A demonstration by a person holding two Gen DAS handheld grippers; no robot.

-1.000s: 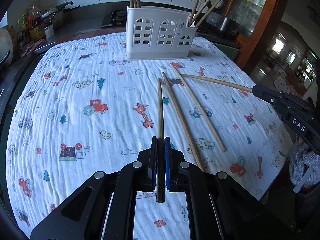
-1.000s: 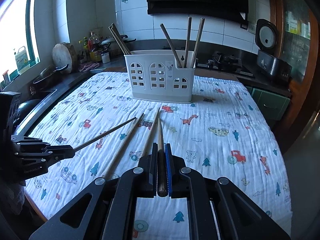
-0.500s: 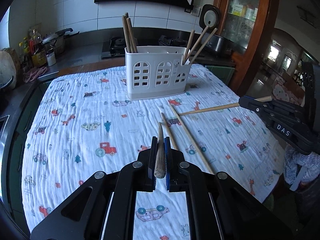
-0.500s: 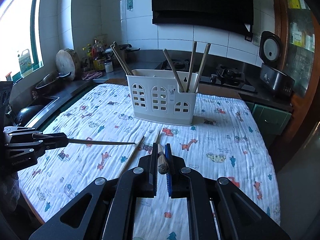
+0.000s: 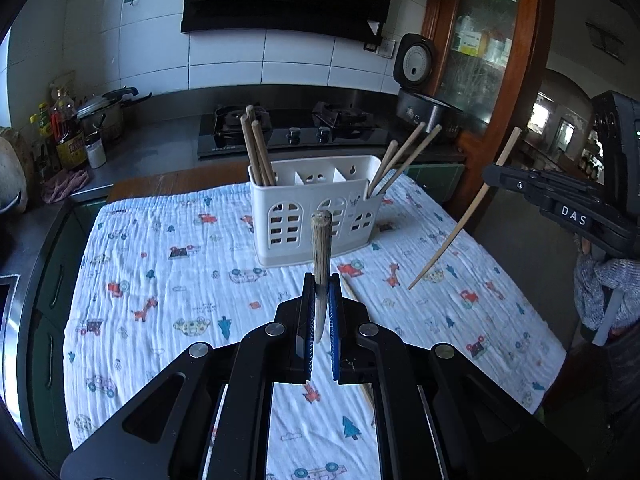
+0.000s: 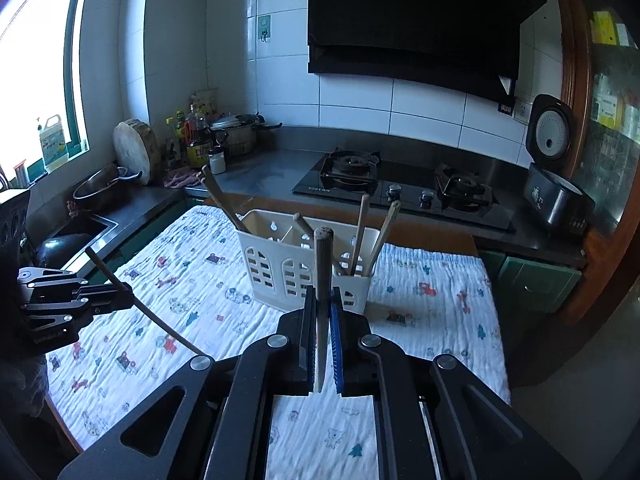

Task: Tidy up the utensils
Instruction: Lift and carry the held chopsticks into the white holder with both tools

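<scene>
Each gripper pinches one chopstick between its pressed pads: left gripper [image 5: 320, 312] holds the left chopstick [image 5: 321, 248], right gripper [image 6: 322, 320] holds the right chopstick [image 6: 323, 264], both sticks above the patterned cloth [image 5: 160, 280], before the white holder [image 5: 316, 216].

Left gripper [image 5: 320, 292] clamped, pitched downward over table. Right gripper [image 6: 322, 300] likewise clamped, pitched downward. 2 grippers well apart.

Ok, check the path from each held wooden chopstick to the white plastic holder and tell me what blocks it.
Nothing visible does. The left gripper and right gripper each clamp a wooden chopstick above the printed tablecloth, with open air ahead to the white slotted holder. Its middle compartment looks empty.
</scene>
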